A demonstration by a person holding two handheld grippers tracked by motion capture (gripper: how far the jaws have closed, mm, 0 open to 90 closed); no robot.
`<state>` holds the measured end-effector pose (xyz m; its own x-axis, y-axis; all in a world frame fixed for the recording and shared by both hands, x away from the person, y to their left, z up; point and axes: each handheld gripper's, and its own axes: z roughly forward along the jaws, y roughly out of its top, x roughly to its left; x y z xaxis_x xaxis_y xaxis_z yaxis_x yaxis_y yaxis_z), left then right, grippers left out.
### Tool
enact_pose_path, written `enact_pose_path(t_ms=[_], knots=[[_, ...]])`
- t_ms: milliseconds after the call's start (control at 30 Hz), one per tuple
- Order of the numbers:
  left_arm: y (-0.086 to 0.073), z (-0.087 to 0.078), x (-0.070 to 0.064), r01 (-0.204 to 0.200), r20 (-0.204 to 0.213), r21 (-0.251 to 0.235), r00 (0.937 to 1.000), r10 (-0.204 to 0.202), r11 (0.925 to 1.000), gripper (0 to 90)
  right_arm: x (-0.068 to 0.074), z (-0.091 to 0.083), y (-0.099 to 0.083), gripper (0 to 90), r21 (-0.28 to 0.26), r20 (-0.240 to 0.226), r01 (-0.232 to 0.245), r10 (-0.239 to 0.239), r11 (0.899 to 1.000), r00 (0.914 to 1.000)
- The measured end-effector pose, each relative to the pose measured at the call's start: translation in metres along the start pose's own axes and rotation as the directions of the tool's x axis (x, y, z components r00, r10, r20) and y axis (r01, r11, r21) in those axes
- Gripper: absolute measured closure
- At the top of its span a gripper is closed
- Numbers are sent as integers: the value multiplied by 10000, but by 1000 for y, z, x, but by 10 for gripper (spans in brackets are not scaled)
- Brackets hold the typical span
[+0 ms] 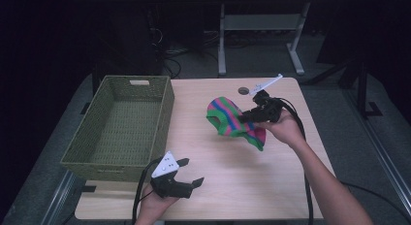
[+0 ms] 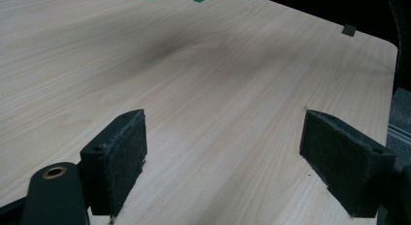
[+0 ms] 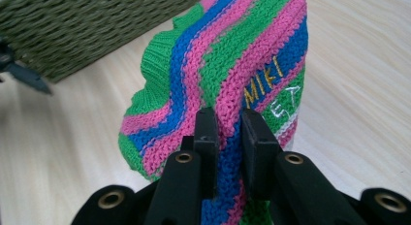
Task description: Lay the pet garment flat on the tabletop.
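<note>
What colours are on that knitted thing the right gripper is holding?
Knitted cloth: pink, green and blue stripes, with small stitched lettering; clearest in the right gripper view.

1. Left gripper (image 1: 188,172): jaws spread wide, nothing between them, held low near the table's front edge.
2. Right gripper (image 1: 244,115): jaws clamped on striped knit cloth (image 1: 231,119), raised mid-table, forearm extended.

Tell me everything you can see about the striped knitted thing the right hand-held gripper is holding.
The knitted piece is soft, ribbed yarn in pink, green and blue stripes, with a plain green edge along one side. Stitched letters run across it: "MIKI" in yellow, with pale letters below that are hard to read. It hangs crumpled and bunched, lifted above the wooden table, right of the woven basket. The right hand-held gripper pinches a fold of it between shut jaws; nothing else can be seen touching it.
</note>
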<state>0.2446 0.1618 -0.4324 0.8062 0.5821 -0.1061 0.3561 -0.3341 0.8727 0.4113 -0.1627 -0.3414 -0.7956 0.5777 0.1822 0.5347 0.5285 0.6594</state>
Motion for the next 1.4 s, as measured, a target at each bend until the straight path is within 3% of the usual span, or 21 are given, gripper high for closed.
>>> enact_pose_path(t_ms=[133,600,1000,1400], knots=[[0,0,-1,41,-9,-30,10000,-41,10000,168,15,-8,-9,785,-21,-58,326,-326,9995,9995],[0,-2,0,69,-45,-122,10000,-69,9999,168,36,-9,-36,783,-91,-372,470,-473,9989,9982],[-1,-2,-1,78,-2,-129,10000,-78,9999,168,47,22,-57,778,387,-729,403,-374,9984,9966],[-1,-2,1,228,3,-143,9997,-228,9996,168,49,59,-71,746,1215,-528,186,-122,9924,9985]])
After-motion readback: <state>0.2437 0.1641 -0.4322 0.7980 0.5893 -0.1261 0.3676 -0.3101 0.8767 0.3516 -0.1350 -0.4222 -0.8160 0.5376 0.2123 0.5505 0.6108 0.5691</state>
